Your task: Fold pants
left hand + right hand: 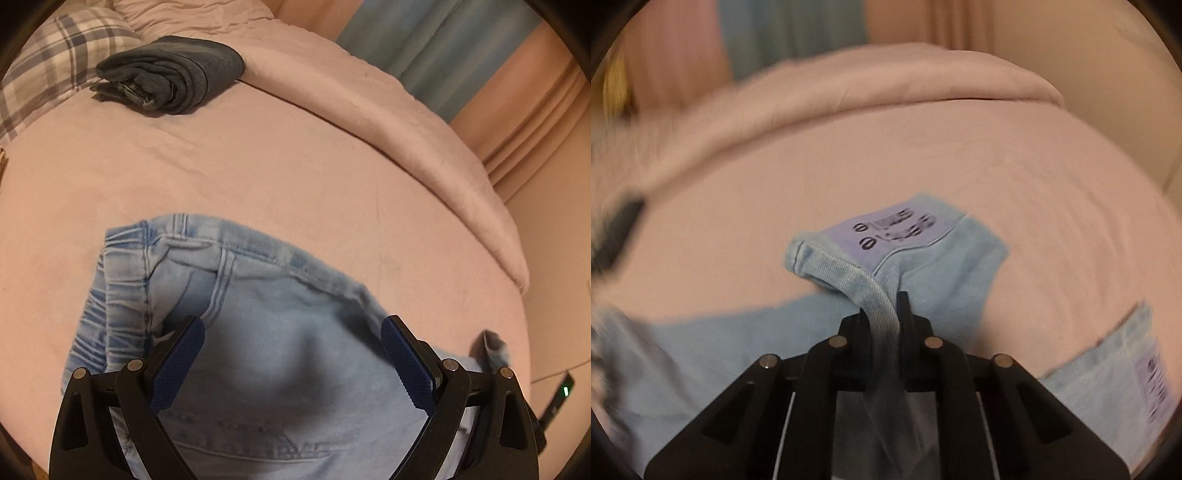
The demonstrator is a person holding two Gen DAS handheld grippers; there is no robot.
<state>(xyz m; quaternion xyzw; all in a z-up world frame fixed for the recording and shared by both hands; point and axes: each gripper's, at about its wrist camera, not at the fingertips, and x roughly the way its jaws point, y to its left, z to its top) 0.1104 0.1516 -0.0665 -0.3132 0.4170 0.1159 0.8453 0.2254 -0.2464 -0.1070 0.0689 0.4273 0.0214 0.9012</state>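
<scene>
Light blue jeans (266, 317) lie on a pink bed sheet (258, 166), waistband toward the far left in the left wrist view. My left gripper (291, 328) is open, its blue-padded fingers (177, 365) spread just above the jeans' seat. In the right wrist view, my right gripper (884, 314) is shut on a hem fold of the light blue jeans (849, 273), lifting it. A lilac label (897, 229) shows on that leg end; another leg end (1115, 373) lies at the right. The view is blurred.
Dark folded jeans (173, 74) lie at the far left of the bed beside a plaid pillow (55, 66). A rolled pink duvet (406, 122) runs along the far side. Curtains (461, 55) hang behind. A black device with a green light (557, 398) sits at the right.
</scene>
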